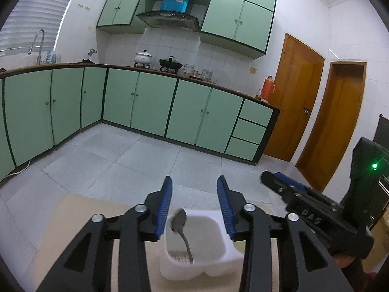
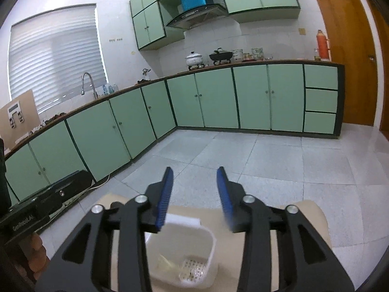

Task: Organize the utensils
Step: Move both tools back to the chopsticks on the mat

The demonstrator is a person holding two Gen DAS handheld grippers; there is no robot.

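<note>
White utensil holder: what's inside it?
One metal spoon stands bowl-up in the white utensil holder, handle on the perforated floor. The gripper arms cover the compartment's outer edges, so anything there is hidden.

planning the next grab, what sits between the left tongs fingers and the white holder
Nothing solid: the left tongs hang open above the white holder, and only the spoon standing inside rises toward them, in the left wrist view.

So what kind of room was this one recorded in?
A home kitchen, most likely: green cabinets run under a long counter with a sink tap, and pots sit on a stove below a range hood.
</note>
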